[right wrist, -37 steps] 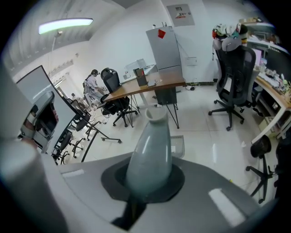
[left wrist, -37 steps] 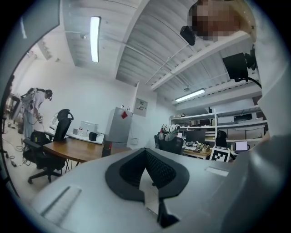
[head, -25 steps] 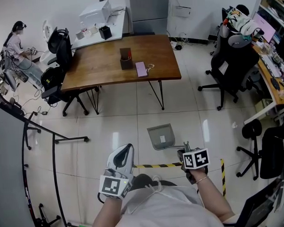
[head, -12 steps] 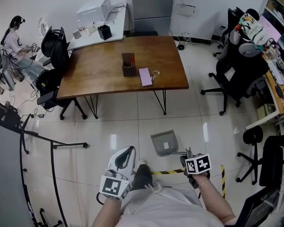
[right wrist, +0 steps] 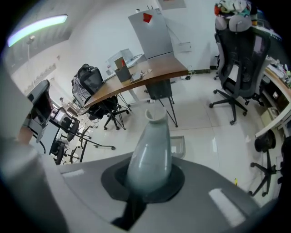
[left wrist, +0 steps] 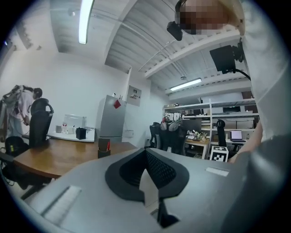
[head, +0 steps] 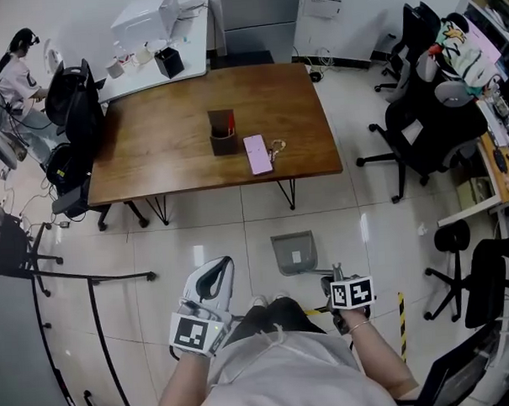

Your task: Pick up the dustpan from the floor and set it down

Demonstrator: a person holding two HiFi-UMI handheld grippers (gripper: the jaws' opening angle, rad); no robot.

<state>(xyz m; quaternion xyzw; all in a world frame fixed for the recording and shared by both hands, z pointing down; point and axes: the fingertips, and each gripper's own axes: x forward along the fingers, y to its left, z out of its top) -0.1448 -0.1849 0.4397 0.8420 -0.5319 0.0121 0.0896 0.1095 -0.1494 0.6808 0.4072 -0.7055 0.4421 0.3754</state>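
On the pale tiled floor (head: 197, 234) of an office, a person in a light grey top (head: 287, 373) holds a two-jaw gripper in each hand. The left gripper (head: 230, 263), a white shell with a black hollow, points roughly level towards the room ahead. Its jaws stand together with nothing between them. The right gripper (head: 334, 274) tilts steeply down, its jaws clamped tight on the tapered handle of the grey plastic dustpan (head: 294, 253). The pan sits just ahead of that gripper, over the tiles between the person and the table. Whether it touches the floor cannot be told.

A strip of yellow-and-black hazard tape (head: 400, 306) marks the tiles to the right of the right gripper. Black metal rack rails (head: 72, 277) curve across the floor at the left.

Beyond the dustpan stands a brown wooden table (head: 168, 160) on thin black legs. It carries a dark brown box-shaped pen holder (head: 223, 132) and, just beside it, a flat pink rectangular case (head: 256, 153).

Black office chairs (head: 419, 123) crowd the right side, near a cluttered desk (head: 501, 158). At the far wall are a tall grey metal cabinet (head: 255, 17) and a white side table (head: 160, 55). Another person (head: 13, 78) sits at the far left.
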